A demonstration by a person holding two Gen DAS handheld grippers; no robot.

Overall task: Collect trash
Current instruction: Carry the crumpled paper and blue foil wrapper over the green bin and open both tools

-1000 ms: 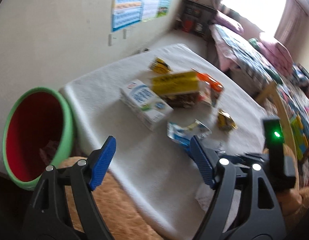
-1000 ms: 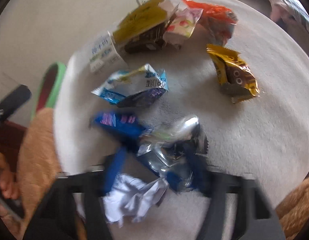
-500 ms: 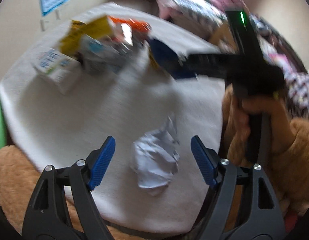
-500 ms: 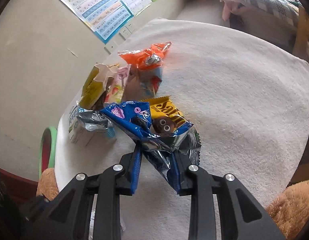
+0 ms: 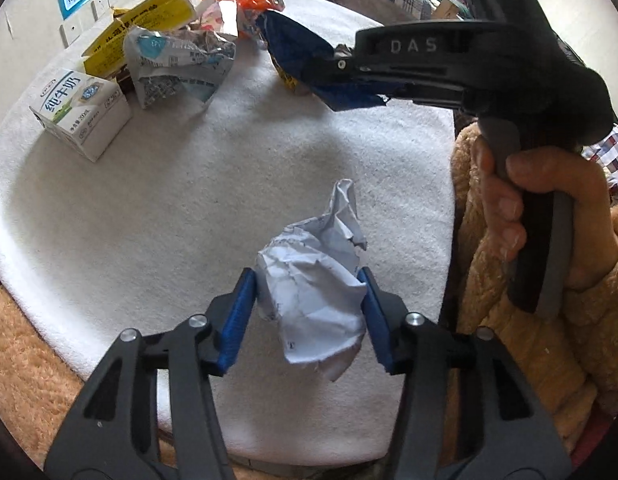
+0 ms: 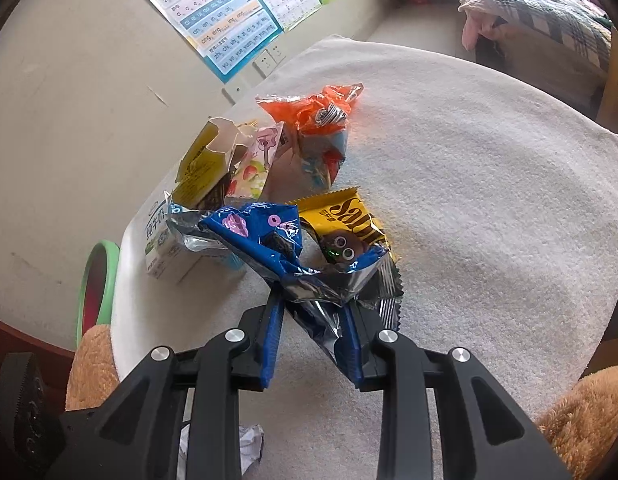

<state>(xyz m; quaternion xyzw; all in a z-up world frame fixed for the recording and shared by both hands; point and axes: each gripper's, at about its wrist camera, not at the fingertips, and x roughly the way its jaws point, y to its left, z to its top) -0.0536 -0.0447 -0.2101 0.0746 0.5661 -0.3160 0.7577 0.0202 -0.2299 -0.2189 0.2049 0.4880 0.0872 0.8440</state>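
**Both grippers closed on trash above the towel-covered desk**

The left gripper (image 5: 309, 316) is seen with its blue fingers (image 5: 237, 320) pinched on a crumpled white paper ball (image 5: 313, 280), held just above the white towel (image 5: 149, 220) covering the desk. The right gripper (image 6: 313, 340) is clamped on a blue foil wrapper (image 6: 277, 248); its black body is marked "DAS" in the left wrist view. Behind the wrapper a yellow packet (image 6: 349, 216) with cartoon eyes is lying on the towel; its lettering is only partly readable. Further back are a white milk carton (image 5: 81, 108) printed "纯牛奶", a torn yellow box (image 5: 149, 24), a crumpled silver-blue wrapper (image 5: 177, 64) and an orange wrapper (image 6: 313, 112). A green-rimmed red bin (image 6: 97, 284) is visible beside the desk edge. A pinyin chart (image 6: 225, 16) is fixed to the wall
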